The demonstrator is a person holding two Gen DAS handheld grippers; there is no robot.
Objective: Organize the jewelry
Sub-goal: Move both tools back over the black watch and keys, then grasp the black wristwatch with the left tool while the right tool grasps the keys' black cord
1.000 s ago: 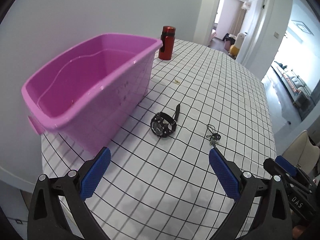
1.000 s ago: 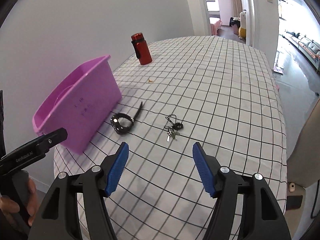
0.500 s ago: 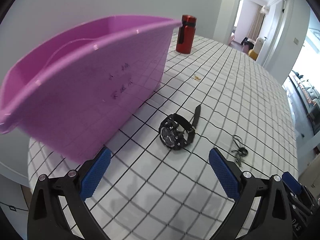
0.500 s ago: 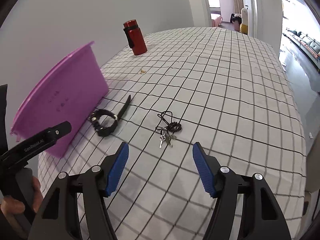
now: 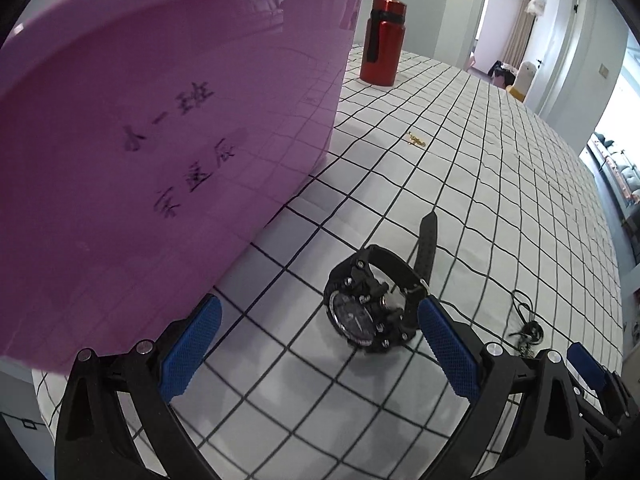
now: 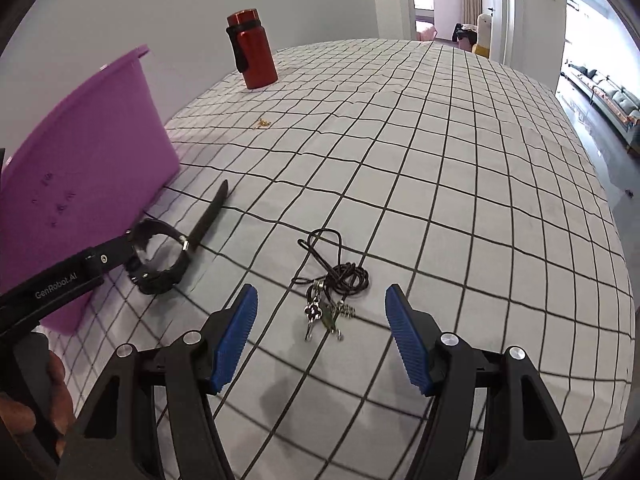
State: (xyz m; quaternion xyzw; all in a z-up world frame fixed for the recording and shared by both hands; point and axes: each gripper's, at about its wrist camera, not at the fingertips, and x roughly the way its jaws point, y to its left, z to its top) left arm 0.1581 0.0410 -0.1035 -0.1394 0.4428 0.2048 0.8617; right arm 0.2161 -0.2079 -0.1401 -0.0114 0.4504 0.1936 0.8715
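Jewelry lies scattered on a table (image 5: 500, 168) covered in a white cloth with a black grid. In the left wrist view, a black wristwatch (image 5: 374, 306) rests on the cloth just beyond the left gripper (image 5: 316, 346), close to the blue pad of its right-hand finger; the jaws are spread wide with nothing between the pads. The purple plastic bin (image 5: 168, 132) fills the left half of this view, and its near wall with dark handwritten characters blocks any look inside. A red bottle (image 5: 383, 42) stands past the bin's far corner, and a small gold piece (image 5: 416, 141) lies on the cloth between bottle and watch. A black cord necklace (image 5: 526, 322) peeks in at the right, partly cut off by the gripper's finger.

The right wrist view shows that necklace (image 6: 330, 284) whole: a looped cord with a cluster of metal pendants, lying just ahead of the right gripper (image 6: 322, 338), whose jaws stand apart and empty. Here the left gripper's finger (image 6: 80, 268) crosses in front of the watch (image 6: 164, 258), and a hand (image 6: 28, 408) shows at the lower left edge.
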